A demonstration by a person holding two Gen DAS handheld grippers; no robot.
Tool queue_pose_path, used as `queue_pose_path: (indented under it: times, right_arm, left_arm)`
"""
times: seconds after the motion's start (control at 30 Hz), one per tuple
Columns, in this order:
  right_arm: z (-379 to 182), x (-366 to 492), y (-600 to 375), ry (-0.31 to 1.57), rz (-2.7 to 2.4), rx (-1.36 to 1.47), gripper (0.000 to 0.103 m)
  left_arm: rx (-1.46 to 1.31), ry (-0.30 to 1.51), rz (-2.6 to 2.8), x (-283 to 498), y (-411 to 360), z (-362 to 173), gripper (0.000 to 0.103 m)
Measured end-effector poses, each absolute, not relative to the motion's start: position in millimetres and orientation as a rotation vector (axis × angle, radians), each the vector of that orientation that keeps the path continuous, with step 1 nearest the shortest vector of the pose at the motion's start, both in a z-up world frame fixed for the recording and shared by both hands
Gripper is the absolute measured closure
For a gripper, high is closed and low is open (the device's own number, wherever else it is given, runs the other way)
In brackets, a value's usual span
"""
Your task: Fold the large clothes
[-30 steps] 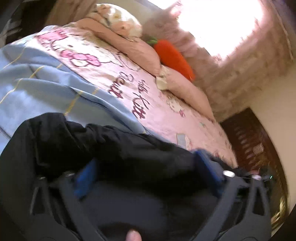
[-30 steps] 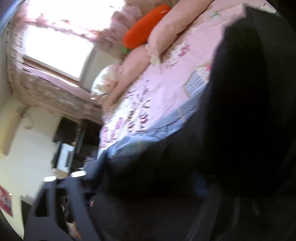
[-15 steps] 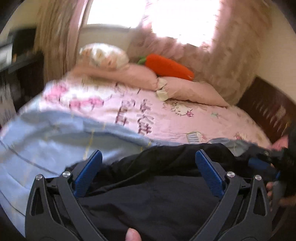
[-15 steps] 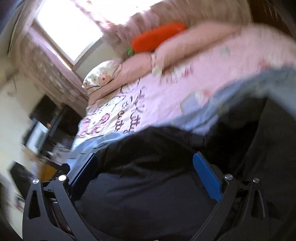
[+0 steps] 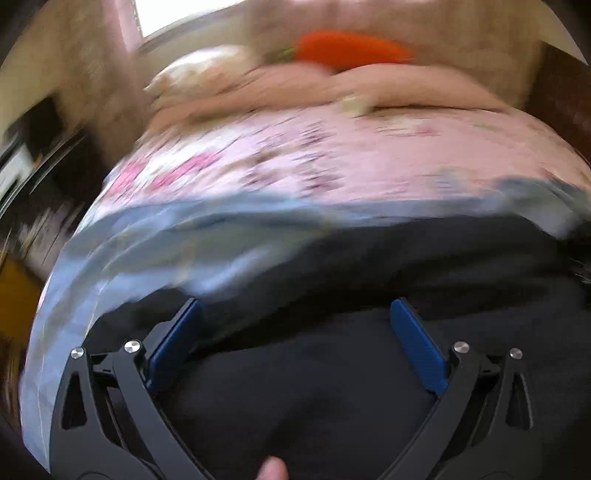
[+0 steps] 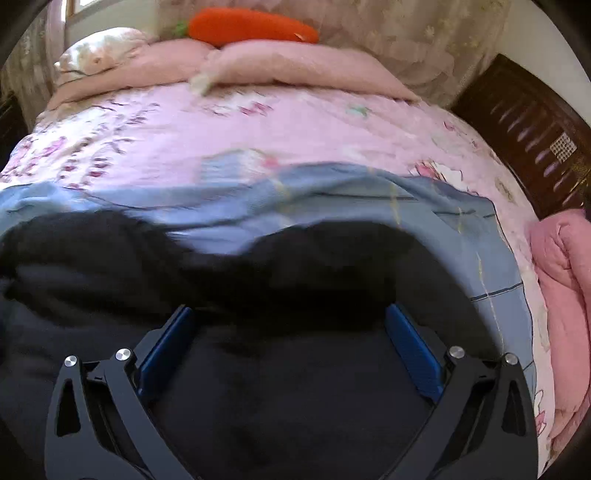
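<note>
Covering the bed is a pink cartoon-print quilt with a pale blue checked blanket across its near half; pink pillows and an orange carrot-shaped plush lie at the far end before lace curtains. Print lettering is too blurred to read. The black bulky garment lies on the blanket, flatter than half a second ago. The left tool and right tool gape wide above it, gripping nothing.

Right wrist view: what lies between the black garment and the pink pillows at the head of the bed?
A light blue sheet, then the pink printed bedspread, in the right wrist view.
</note>
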State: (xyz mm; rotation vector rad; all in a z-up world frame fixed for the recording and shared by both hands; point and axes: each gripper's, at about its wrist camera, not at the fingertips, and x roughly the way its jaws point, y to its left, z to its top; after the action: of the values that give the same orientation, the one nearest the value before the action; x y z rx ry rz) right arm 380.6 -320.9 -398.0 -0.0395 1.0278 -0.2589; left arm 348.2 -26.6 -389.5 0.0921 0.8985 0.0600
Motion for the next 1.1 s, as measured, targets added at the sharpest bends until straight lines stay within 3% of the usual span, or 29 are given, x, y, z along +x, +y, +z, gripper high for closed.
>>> queue_pose_path:
  times: [0.07, 0.23, 0.33, 0.43, 0.53, 0.6, 0.7, 0.77, 0.83, 0.93, 1.1]
  right_arm:
    - [-402.8, 381.2, -340.3, 1.042, -0.296, -0.049, 0.001]
    - [-412.1, 372.4, -377.6, 1.044, -0.371, 0.089, 0.001]
    - [-401.8, 360.5, -380.6, 1.021, -0.429, 0.119, 0.001]
    - [-368.5, 345.9, -353.5, 0.979, -0.419, 0.085, 0.001]
    - [-333.1, 327.5, -296.1, 0.831, -0.188, 0.054, 0.001]
    - [-329.3, 316.4, -262.6, 0.767, -0.093, 0.069, 0.001]
    - [-371.9, 315.0, -243.8, 0.872, -0.114, 0.192, 0.001]
    - [-383.7, 306.6, -243.6, 0.845, -0.109, 0.186, 0.001]
    - [-382.2, 298.7, -253.8, 0.830, -0.122, 0.208, 0.001]
    - [-385.8, 285.4, -291.5, 0.791, -0.271, 0.063, 0.001]
    - [-385.4, 259.6, -375.8, 0.817, -0.425, 0.065, 0.001]
  left_arm:
    - [-0.026, 0.963, 0.116, 363.5, 16.0, -399.1, 0.002]
    - [0.051, 0.962, 0.290, 371.4, 69.8, -400.4, 0.002]
    - [-0.075, 1.003, 0.357, 365.3, 108.8, -401.5, 0.002]
    - [-0.083, 0.830, 0.355, 335.7, 98.5, -353.8, 0.002]
    - [-0.080, 0.679, 0.136, 299.6, 38.2, -309.5, 0.002]
    - [-0.056, 0.702, 0.065, 291.3, 2.6, -315.1, 0.002]
    - [-0.101, 0.775, 0.008, 280.7, -30.6, -358.1, 0.002]
    - [-0.039, 0.785, 0.025, 275.5, -37.1, -385.8, 0.002]
    - [-0.045, 0.754, 0.029, 271.4, -28.2, -387.6, 0.002]
    - [0.162, 0.752, 0.140, 274.5, -6.6, -389.9, 0.002]
    - [0.139, 0.801, 0.373, 276.3, 72.3, -388.1, 0.002]
